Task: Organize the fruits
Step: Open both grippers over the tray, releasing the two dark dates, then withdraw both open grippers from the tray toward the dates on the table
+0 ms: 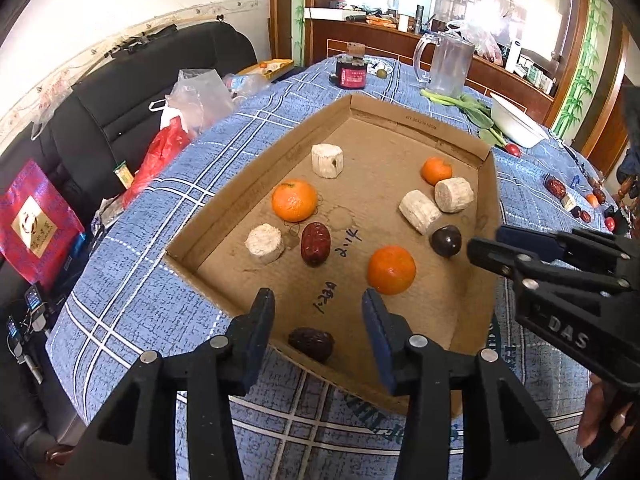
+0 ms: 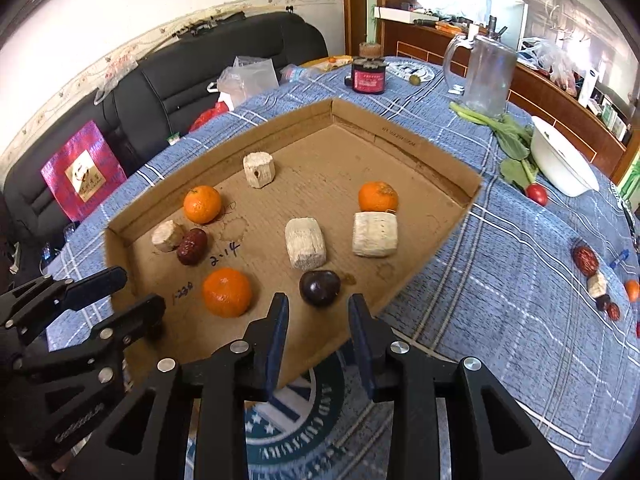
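- Left tongs are spread, nothing between the pads; they hang over the near edge of the box; a dark date lies in the near corner just below them
- Right tongs are spread and pinch nothing; a plum lies on the box floor just beyond their tips
- The box sits on the desk, which has a blue plaid cloth
- In the box: three oranges, one far left, one far right, one near; four pale blocks, one at the far side; a red date beside the left block
- Outside, far right on the desk: more dates, a white bowl, greens, a jug; a jar stands beyond the box
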